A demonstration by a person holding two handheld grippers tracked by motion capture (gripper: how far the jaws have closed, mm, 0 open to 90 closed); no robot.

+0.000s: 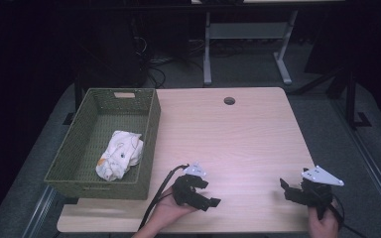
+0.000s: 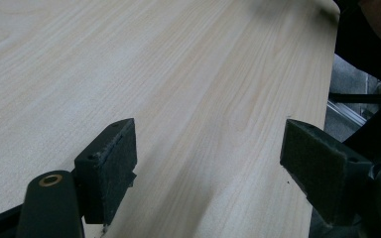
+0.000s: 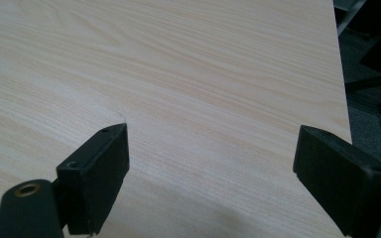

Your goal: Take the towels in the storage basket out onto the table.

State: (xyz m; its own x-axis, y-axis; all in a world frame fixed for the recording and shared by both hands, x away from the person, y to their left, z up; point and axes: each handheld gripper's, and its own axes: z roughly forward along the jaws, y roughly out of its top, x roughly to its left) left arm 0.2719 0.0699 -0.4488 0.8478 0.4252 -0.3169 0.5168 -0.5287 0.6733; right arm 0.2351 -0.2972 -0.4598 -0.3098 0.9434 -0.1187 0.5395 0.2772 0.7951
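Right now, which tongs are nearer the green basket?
The left tongs, open over the table beside the basket holding the white cloth. The right tongs sit by the far edge.

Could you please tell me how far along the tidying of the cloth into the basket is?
Done: the white cloth lies crumpled inside the green basket. In hand: nothing; the left gripper and right gripper are open over bare table. Left: seemingly nothing.

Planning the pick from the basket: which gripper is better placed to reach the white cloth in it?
Left, probably. The left gripper is open beside the green basket holding the white cloth; the right gripper sits near the table's far right edge.
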